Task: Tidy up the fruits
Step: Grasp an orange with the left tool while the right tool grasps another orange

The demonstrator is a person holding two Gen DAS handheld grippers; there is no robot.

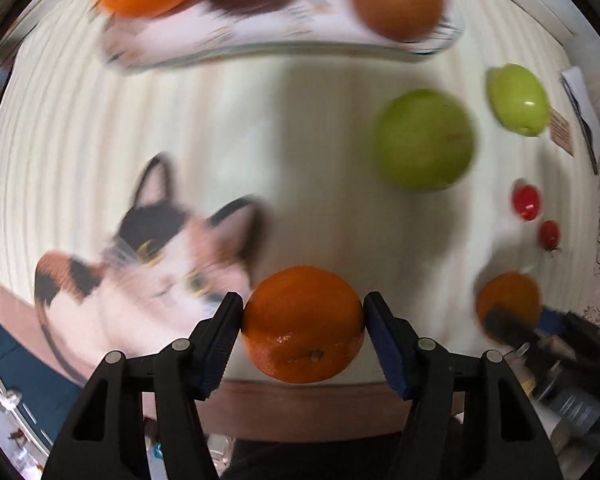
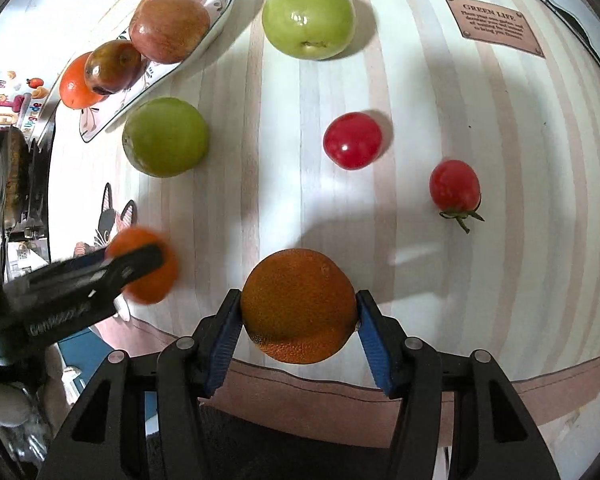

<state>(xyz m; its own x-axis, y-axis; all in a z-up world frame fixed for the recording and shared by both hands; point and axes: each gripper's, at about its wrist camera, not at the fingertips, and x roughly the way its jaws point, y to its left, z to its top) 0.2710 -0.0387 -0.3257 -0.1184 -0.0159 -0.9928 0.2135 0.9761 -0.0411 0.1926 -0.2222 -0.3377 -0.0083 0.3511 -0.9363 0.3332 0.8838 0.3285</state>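
Note:
My left gripper (image 1: 303,312) is shut on an orange (image 1: 302,322) above the table's near edge; it also shows in the right wrist view (image 2: 144,266), blurred. My right gripper (image 2: 299,307) is shut on a second orange (image 2: 299,306), seen at the lower right of the left wrist view (image 1: 508,300). A white patterned plate (image 2: 216,16) at the far left holds oranges and reddish apples (image 2: 170,28). Two green apples (image 2: 166,142) (image 2: 309,18) and two small red tomatoes (image 2: 353,140) (image 2: 455,186) lie on the striped mat.
A cat picture (image 1: 156,248) is printed on the mat's near left part. A brown label (image 2: 494,26) lies at the far right of the mat. The table's rounded front edge (image 2: 420,384) runs just below both grippers.

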